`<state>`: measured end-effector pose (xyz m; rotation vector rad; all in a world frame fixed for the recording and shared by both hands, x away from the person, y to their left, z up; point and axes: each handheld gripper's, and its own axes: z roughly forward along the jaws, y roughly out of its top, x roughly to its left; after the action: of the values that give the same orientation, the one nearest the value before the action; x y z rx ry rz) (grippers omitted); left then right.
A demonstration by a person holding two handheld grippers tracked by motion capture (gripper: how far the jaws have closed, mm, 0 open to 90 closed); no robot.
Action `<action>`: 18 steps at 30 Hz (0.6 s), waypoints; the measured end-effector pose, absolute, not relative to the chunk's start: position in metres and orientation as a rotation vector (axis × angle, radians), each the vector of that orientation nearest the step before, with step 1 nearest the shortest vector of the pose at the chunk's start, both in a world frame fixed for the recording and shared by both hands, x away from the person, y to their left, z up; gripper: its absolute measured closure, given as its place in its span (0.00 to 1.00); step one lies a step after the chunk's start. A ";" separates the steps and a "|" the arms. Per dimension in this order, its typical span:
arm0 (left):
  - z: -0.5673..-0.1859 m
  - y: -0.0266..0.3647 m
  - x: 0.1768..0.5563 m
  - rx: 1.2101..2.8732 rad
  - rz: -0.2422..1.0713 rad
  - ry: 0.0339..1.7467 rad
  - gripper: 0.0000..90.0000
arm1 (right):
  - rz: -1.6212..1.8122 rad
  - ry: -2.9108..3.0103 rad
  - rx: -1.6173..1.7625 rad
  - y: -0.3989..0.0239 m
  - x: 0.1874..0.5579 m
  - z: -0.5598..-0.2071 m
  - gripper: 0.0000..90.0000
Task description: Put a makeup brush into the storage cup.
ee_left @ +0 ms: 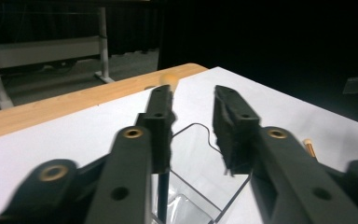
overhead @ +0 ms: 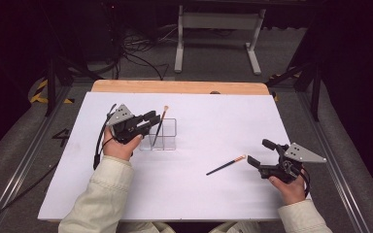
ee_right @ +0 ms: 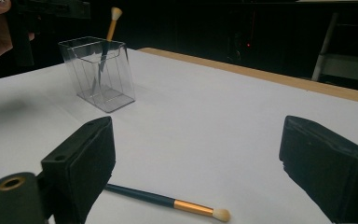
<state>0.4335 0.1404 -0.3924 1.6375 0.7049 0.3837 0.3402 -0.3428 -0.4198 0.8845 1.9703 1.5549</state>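
Dropping first brush point(overhead: 159, 125) into clear holder point(overhead: 169, 141), left tongs point(ee_left: 193, 109) part-open off it; right tongs point(ee_right: 196, 154) wide, empty, next must close on worktop point(overhead: 199, 184) brush point(ee_right: 168, 201).

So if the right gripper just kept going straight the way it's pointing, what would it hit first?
Most likely the loose brush lying on the white table, just ahead of the open right gripper; depth is hard to judge, so it might pass just over it.
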 end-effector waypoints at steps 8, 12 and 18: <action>-0.385 0.138 0.425 1.612 0.369 0.684 0.49 | 1.549 1.964 0.882 -0.343 0.340 -0.418 0.11; -0.380 0.138 0.421 1.606 0.402 0.669 0.36 | 1.560 1.956 0.866 -0.342 0.339 -0.415 0.10; -0.377 0.143 0.414 1.680 0.359 0.776 0.21 | 1.567 1.946 0.849 -0.341 0.337 -0.410 0.09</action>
<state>0.4139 0.1425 -0.3767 1.6795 0.7760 0.3593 0.3370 -0.3407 -0.4100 0.8486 1.9465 1.5670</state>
